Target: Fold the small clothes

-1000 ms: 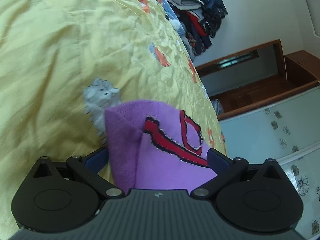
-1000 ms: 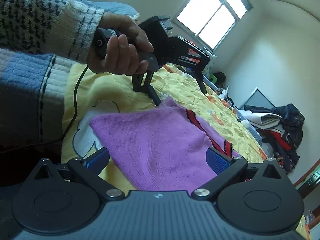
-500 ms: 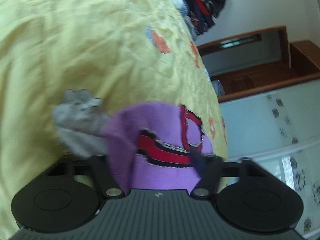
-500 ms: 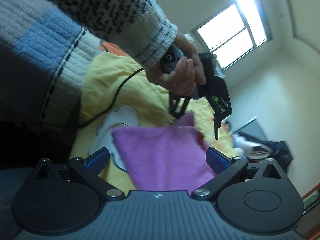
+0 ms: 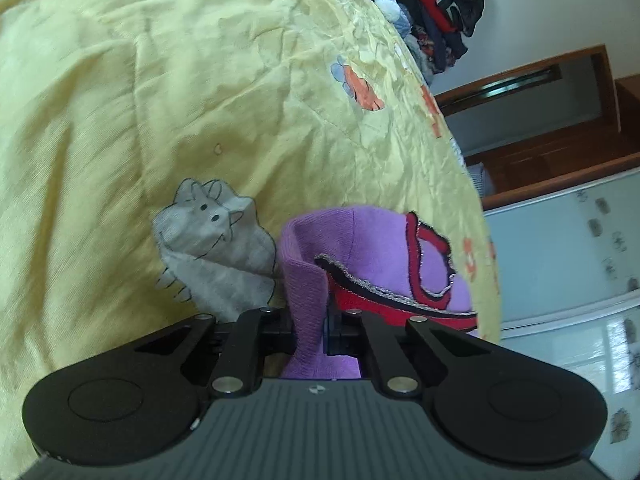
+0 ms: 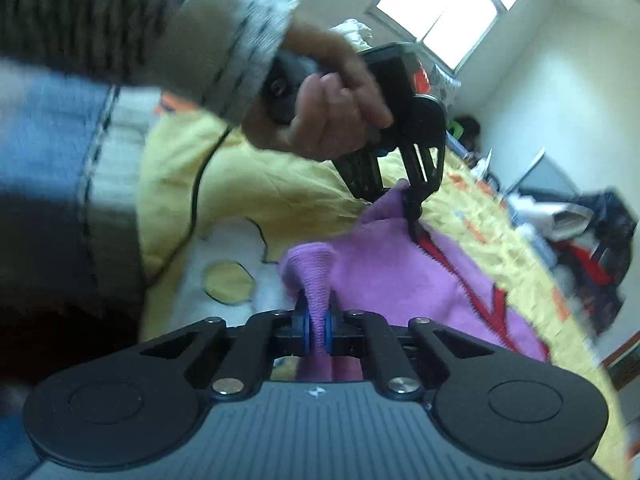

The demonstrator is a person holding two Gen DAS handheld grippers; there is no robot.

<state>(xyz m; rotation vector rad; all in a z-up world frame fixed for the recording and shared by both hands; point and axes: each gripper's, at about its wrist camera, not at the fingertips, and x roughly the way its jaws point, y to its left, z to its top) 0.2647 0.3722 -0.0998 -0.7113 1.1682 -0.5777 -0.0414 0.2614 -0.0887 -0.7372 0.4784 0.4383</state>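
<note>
Right wrist: tongs (image 6: pixel 316 330) clamping garment edge (image 6: pixel 316 280)

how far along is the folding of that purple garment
Early. Done: both grasps are made; the left gripper and right gripper each have their jaws shut on an edge of the purple garment. In hand: those pinched edges are raised off the yellow bedspread, while the rest lies spread flat. Left: no fold has been laid over yet, so every fold remains, then smoothing it flat.

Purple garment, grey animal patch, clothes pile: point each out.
purple garment (image 5: pixel 376 240), left wrist view, flat body
grey animal patch (image 5: pixel 212 240), left wrist view, its face
clothes pile (image 5: pixel 444 4), left wrist view, dark top
</note>
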